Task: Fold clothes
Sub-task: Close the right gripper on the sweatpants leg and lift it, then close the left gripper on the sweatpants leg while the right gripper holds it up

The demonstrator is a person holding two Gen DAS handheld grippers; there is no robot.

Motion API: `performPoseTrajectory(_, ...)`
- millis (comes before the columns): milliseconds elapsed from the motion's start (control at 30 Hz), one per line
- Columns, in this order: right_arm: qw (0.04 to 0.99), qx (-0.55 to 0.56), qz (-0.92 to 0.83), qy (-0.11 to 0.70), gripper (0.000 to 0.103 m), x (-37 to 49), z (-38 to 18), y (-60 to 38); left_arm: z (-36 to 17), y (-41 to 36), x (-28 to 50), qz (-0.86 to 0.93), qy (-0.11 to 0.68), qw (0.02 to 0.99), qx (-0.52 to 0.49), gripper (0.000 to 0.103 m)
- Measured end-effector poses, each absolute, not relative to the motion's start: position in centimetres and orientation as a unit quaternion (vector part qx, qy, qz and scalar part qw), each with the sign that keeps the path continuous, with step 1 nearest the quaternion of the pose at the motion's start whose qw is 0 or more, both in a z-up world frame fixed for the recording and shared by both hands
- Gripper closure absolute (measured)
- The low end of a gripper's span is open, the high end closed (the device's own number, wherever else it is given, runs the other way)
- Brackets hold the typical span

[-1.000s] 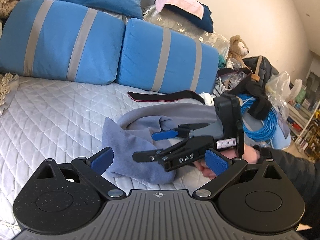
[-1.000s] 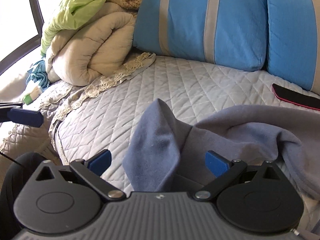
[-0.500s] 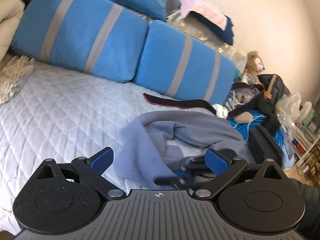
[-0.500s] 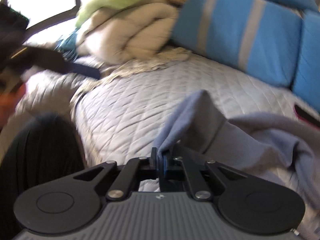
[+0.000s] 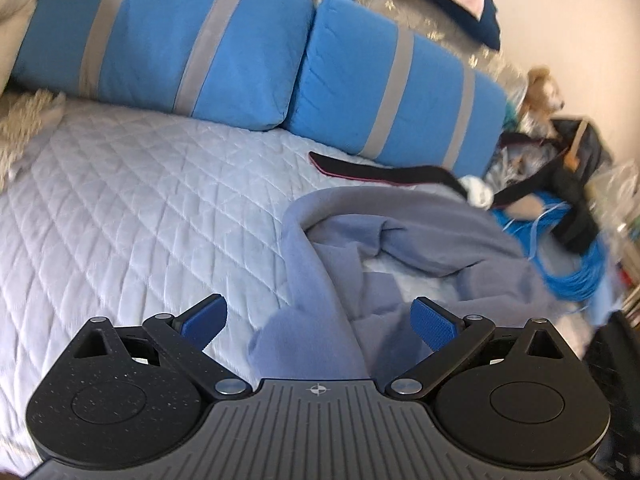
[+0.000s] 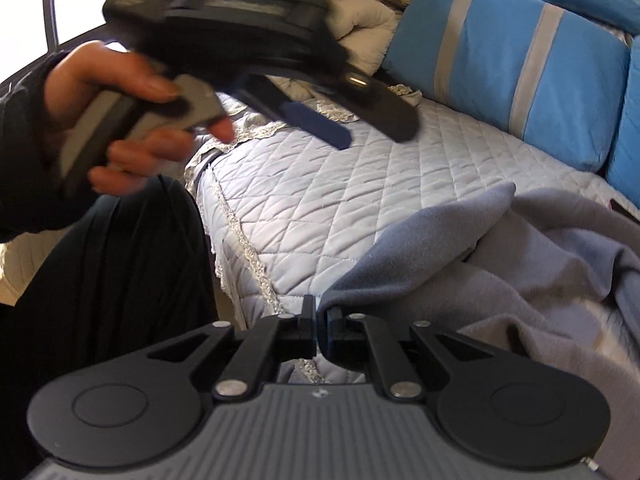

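Observation:
A grey-blue fleece garment [image 5: 404,264] lies crumpled on the quilted bed [image 5: 140,208]. My left gripper [image 5: 318,320] is open, its blue pads on either side of a fold of the garment's near edge, above it. My right gripper [image 6: 322,326] is shut on a corner of the same garment [image 6: 500,280] at the bed's near edge. The left gripper also shows in the right wrist view [image 6: 352,128], held in a hand above the bed, open.
Two blue cushions with grey stripes [image 5: 248,52] stand at the back of the bed. A black strap [image 5: 380,172] lies behind the garment. A coil of blue cable [image 5: 568,264], bags and a teddy bear [image 5: 540,92] are at the right. Rolled blankets [image 6: 360,20] are piled at the left.
My right gripper has shut on the garment's corner and pulled it toward the bed's near edge. My left gripper has swung in over the garment, still open.

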State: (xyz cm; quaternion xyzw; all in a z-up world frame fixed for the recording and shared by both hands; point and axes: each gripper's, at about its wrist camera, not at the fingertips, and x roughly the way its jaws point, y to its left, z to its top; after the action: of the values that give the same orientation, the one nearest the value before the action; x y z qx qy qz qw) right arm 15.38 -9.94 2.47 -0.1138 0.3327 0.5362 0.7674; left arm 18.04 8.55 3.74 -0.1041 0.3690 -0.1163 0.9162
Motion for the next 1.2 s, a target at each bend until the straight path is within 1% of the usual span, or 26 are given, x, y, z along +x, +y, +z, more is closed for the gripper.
performPoseTrajectory(367, 0.774, -0.092, 0.534, 0.327, 0.103, 15.5, 2.1, -10.3, 2.1, 3.4, 24.3, -0.080, 0.395, 0.915, 0.013, 0.002)
performPoseTrajectory(600, 0.774, -0.088, 0.534, 0.329, 0.103, 15.6, 2.2, -10.3, 0.0, 3.0, 25.7, -0.041, 0.423, 0.900, 0.094, 0.003)
performPoseTrajectory(833, 0.773, -0.084, 0.535, 0.330, 0.103, 15.5, 2.1, -10.2, 0.7, 7.4, 23.4, 0.000, 0.409, 0.912, 0.044, 0.003)
performPoseTrajectory(1200, 0.759, -0.102, 0.548, 0.336, 0.103, 14.7, 1.3, -10.1, 0.8, 14.5, 19.7, -0.014, 0.419, 0.894, -0.160, 0.003)
